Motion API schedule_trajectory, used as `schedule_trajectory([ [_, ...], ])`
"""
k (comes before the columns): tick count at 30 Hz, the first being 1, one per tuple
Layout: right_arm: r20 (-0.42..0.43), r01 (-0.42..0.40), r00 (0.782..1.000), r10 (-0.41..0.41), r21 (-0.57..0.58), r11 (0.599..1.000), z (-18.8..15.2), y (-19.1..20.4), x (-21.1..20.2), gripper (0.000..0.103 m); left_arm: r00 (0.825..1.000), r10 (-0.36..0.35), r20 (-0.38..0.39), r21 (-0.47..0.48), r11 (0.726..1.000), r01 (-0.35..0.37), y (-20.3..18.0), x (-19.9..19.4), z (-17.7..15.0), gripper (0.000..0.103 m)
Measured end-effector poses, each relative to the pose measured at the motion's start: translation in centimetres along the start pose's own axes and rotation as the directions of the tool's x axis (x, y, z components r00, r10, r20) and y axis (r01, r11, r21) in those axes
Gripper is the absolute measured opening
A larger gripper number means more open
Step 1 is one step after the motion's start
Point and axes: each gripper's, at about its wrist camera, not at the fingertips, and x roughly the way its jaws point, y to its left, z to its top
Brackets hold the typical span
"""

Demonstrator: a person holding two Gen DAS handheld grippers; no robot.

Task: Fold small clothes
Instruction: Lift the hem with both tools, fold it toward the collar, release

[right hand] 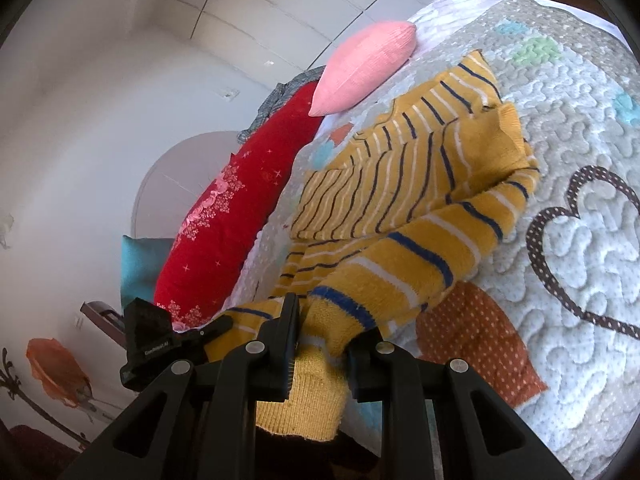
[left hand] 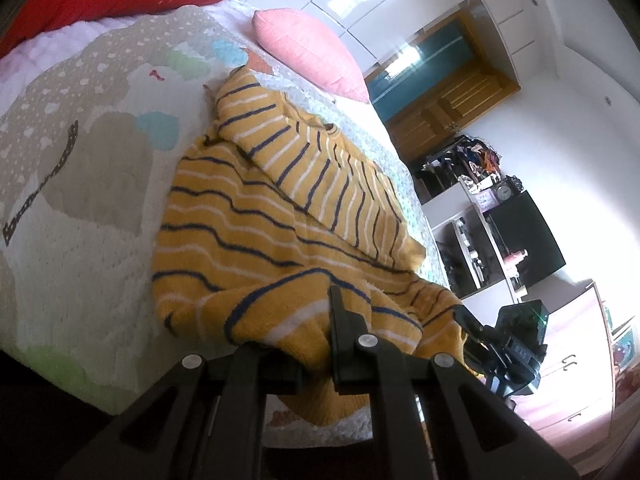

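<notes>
**Both claws grip sweater's near hem on bed**

The left gripper (left hand: 304,344) is clamped on the near hem of a yellow striped sweater (left hand: 256,216), and the right gripper (right hand: 320,340) is likewise clamped on knit at the same near edge. From both claws the garment runs straight away across the quilted bedspread (left hand: 80,160), its long axis pointing collar-first toward the pink pillow (left hand: 312,52). Both grippers sit equally close; a fold would likely carry the hem forward.
</notes>
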Motion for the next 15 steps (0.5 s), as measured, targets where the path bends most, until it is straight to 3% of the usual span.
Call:
schedule_trajectory([
  [15,0.005,-0.018,1.000,0.018,-0.023,1.000,3.1,0.7,2.1,0.022,0.999,0.036,0.017,-0.007,0.999,-0.036,0.2,1.8,2.5,0.009],
])
